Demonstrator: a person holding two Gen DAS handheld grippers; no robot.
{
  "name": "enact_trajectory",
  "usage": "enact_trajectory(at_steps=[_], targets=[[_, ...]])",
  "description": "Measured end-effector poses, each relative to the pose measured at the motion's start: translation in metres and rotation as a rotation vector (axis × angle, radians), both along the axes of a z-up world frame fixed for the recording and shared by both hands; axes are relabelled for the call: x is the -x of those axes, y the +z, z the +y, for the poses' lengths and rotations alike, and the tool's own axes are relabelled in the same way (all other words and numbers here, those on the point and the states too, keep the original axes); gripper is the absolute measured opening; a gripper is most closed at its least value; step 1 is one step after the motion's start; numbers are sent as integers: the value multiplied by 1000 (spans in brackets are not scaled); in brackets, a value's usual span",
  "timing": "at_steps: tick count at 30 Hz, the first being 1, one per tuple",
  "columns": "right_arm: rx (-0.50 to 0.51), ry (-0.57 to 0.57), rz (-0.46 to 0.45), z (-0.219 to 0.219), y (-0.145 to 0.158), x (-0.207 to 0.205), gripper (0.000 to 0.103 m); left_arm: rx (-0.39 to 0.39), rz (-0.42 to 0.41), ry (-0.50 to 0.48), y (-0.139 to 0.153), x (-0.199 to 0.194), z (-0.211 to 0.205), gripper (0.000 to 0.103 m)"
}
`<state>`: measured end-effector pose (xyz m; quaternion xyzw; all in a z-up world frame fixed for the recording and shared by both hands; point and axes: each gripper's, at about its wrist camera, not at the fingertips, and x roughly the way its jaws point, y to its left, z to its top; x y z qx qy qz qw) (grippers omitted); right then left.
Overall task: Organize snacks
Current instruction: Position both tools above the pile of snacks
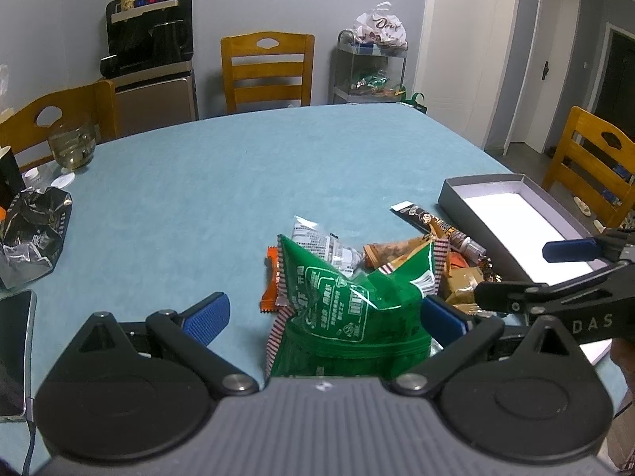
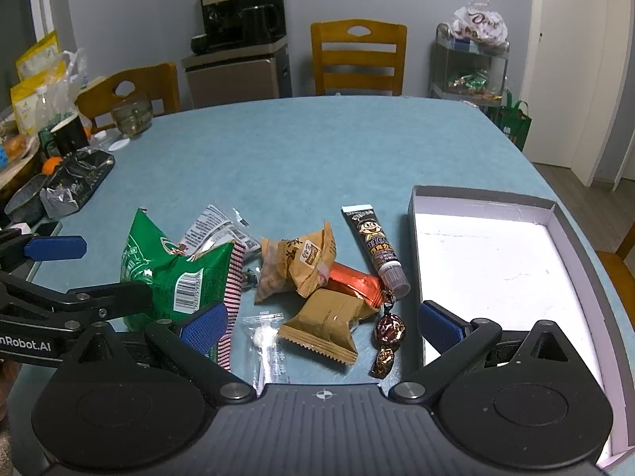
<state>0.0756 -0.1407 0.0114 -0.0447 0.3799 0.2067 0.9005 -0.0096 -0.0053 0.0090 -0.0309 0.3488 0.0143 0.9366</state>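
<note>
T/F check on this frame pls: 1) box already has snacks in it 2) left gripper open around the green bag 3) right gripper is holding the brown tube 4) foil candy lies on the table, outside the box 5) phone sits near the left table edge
1) False. The box is empty; all the snacks lie on the blue table beside it.
2) True. The left gripper is open, with the green bag between its fingers.
3) False. The right gripper is open and holds nothing; the brown tube lies on the table.
4) True. The foil candy lies just left of the box.
5) True. The phone lies there.
</note>
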Motion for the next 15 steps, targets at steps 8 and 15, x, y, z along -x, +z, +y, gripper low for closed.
enact_trajectory(at_steps=[8, 15], targets=[[0, -3, 0, 0, 0, -2, 103, -1, -6, -4, 3, 3, 0, 103], [-3, -8, 0, -1, -1, -2, 103, 2, -4, -5, 4, 4, -1, 103]])
